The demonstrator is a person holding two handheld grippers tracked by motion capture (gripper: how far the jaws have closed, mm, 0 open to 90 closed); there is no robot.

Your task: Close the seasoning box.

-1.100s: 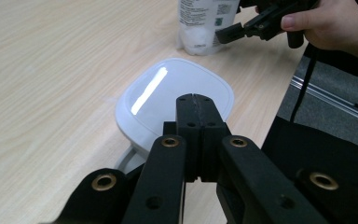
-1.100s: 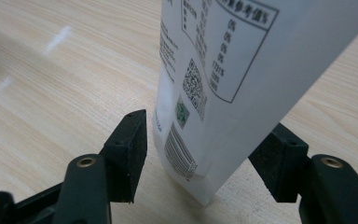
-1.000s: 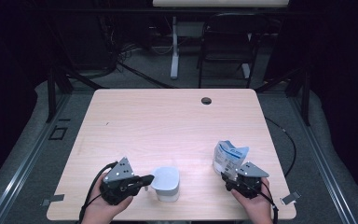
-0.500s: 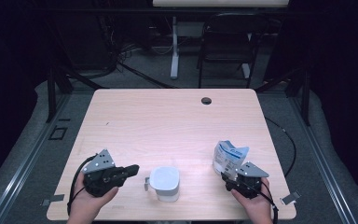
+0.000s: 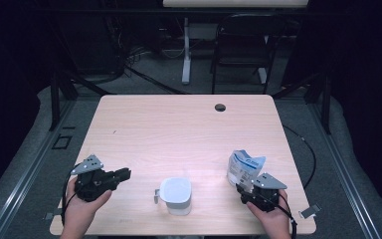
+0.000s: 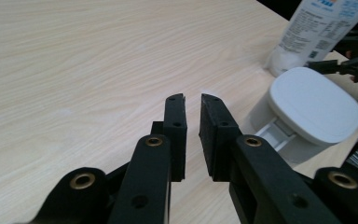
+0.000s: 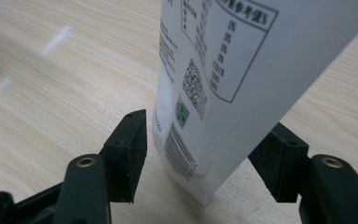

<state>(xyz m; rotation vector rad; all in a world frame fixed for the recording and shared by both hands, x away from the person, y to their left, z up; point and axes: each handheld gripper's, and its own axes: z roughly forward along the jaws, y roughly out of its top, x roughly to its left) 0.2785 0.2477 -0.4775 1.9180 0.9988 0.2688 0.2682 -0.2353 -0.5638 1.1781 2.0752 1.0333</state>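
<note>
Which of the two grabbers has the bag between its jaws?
The right gripper: the white bag stands between its jaws. The left gripper has nothing between its jaws, which have just been opening, and sits apart from the white box.

A dim lab: bare wooden table (image 5: 179, 134), floor cables (image 5: 129, 55), empty chair (image 5: 238, 45).

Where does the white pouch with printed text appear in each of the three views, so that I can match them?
High view: the pouch stands lower right on the table, just ahead of the right hand-held gripper.
Left gripper view: top right corner, behind the white lidded container.
Right gripper view: centre to upper right, between the black jaws.
Shared landmark: the light wooden table.
</note>
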